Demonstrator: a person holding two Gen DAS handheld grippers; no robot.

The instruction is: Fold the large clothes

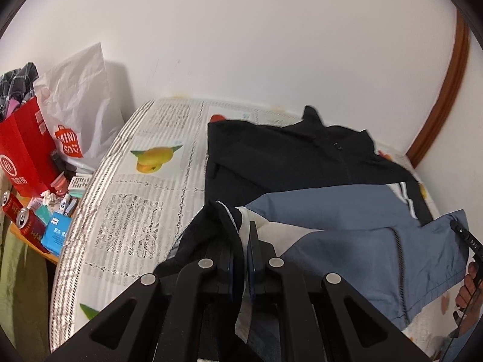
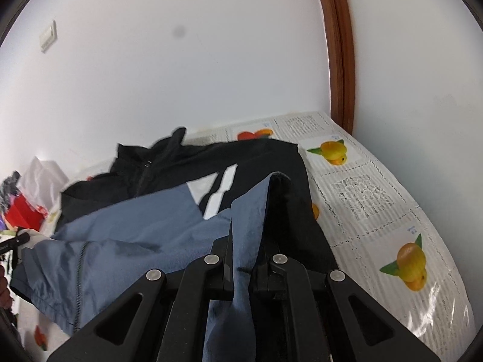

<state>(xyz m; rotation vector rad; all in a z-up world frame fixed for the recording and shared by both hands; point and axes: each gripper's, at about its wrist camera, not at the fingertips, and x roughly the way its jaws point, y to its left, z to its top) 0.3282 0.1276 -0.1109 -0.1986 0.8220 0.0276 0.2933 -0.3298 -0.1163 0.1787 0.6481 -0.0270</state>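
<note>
Left gripper: jaws clenched on the near hem of the jacket, pinching dark and white cloth between them.
Right gripper: jaws clenched on a ridge of blue cloth at the jacket's other near corner; black fabric drapes over the right finger.
Jacket position: it lies on the table, zipper side up, with its blue lower half lifted toward both grippers and its black upper half and collar flat toward the wall.
Progress: judging by the raised hem, the first fold is only under way; the bottom has not yet been laid over the chest, and the black part looks unfolded.
Remaining: probably carrying the hem to the collar, then tucking sides or sleeves.
Surface: a lace-patterned cloth with fruit prints under clear plastic.
Side clutter: red cans, a red bag and a white shopping bag at the left.
Room: plain white wall, brown door frame, a light switch.
</note>
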